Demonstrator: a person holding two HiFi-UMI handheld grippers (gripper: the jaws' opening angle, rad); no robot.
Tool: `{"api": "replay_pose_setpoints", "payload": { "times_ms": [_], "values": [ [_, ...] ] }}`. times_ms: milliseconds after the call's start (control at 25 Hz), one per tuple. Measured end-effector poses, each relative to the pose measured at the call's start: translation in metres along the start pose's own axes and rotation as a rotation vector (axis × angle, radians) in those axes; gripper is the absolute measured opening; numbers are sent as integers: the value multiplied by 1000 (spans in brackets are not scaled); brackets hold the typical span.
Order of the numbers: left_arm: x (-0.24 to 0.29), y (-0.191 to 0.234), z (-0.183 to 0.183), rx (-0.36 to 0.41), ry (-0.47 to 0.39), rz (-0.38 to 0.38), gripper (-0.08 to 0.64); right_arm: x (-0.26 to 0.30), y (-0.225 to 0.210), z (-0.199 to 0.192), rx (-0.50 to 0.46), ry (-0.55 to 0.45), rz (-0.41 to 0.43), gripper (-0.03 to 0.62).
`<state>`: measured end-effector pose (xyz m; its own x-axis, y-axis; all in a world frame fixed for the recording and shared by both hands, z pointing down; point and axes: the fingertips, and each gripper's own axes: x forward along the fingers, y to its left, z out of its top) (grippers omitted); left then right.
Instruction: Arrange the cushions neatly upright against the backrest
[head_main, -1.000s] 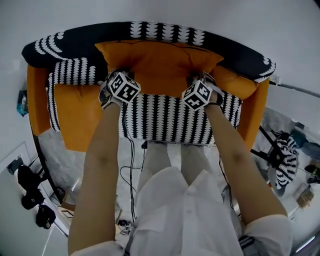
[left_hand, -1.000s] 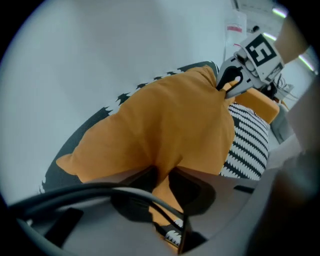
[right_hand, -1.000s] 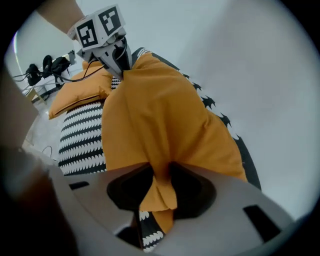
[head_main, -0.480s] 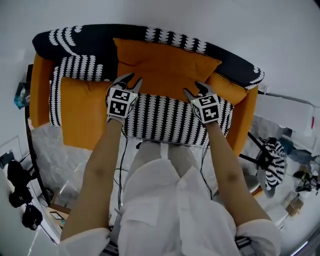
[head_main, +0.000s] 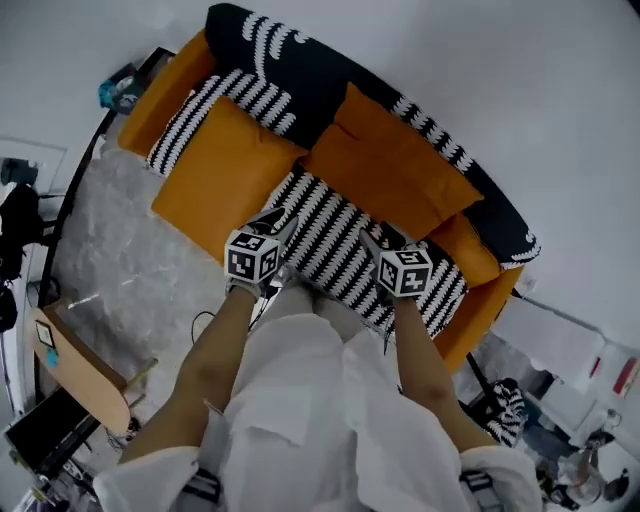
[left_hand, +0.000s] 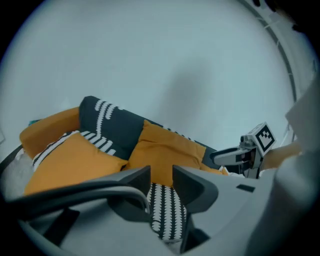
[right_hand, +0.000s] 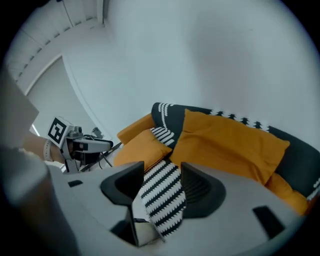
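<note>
I record the left gripper (head_main: 278, 222) and right gripper (head_main: 378, 240) just opened, jaws moderately apart, empty (seat (head_main: 330, 240) stripes show beyond), drawn back near. Middle cushion (head_main: 395, 170) stands against the backrest (head_main: 300, 75); left cushion (head_main: 215, 185) likely next.

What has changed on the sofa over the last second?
Both grippers let go of the middle orange cushion and drew back toward the person. The left gripper and right gripper hang over the striped seat, jaws just opened, the left since eased in slightly, nothing between them. The cushion stays upright against the backrest; the other orange cushion has not moved.
</note>
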<state>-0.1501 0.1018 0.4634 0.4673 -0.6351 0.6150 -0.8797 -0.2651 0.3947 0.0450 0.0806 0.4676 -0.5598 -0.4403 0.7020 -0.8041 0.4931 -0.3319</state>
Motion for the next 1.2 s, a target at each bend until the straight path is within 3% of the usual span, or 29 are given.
{"api": "replay_pose_setpoints", "payload": {
  "times_ms": [240, 440, 560, 680, 800, 1040, 1200],
  "values": [
    [-121, 51, -73, -123, -43, 202, 167, 24, 80, -28, -194, 116, 179, 249],
    [-199, 122, -110, -238, -96, 371, 218, 69, 138, -5, -395, 212, 290, 265],
    [-223, 174, -117, -256, -97, 425, 242, 112, 175, 20, -528, 254, 326, 276],
    [-225, 228, -119, -257, -60, 416, 255, 163, 210, 43, -692, 323, 345, 288],
    [-210, 277, -117, -241, 27, 340, 255, 217, 236, 64, -852, 405, 343, 297],
    [-170, 385, -100, -64, 187, 260, 287, 329, 278, 91, -1164, 583, 355, 311],
    [-132, 443, -121, 64, 329, 244, 314, 398, 279, 94, -1311, 681, 359, 318]
  ]
}}
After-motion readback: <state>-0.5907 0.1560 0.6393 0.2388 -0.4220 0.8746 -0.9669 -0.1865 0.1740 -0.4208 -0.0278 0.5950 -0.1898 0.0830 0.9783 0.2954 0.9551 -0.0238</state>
